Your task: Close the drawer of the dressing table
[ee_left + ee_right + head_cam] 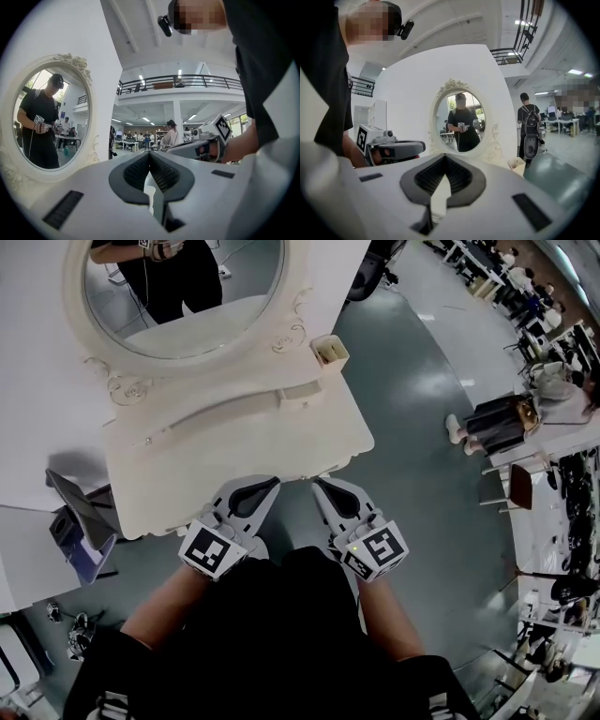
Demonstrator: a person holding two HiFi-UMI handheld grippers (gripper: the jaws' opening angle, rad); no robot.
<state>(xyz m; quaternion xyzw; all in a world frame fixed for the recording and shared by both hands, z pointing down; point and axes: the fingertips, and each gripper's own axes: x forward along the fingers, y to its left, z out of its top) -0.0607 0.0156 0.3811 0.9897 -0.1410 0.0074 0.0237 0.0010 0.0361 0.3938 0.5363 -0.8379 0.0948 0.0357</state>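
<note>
The white dressing table point(244, 442) stands in front of me, with an oval mirror point(178, 296) at its back. Both grippers are side by side at the middle of its front edge, pointing level at it. My left gripper point(274, 482) is shut with nothing in it, its tips at the edge of the top. My right gripper point(317, 484) is shut and empty too, just beside it. No drawer front sticks out past the top in the head view; the front panel itself is hidden under the overhang. In the gripper views the left gripper point(150, 153) and right gripper point(445, 157) show meeting pads, and the mirror point(461, 122) lies beyond.
A small cream box point(330, 351) stands on the table's back right corner. A dark stand with a purple object point(80, 512) sits on the floor at the left. Grey floor point(422, 381) opens to the right, where people sit at desks point(506, 418). A person with a backpack point(529, 126) stands beyond the table.
</note>
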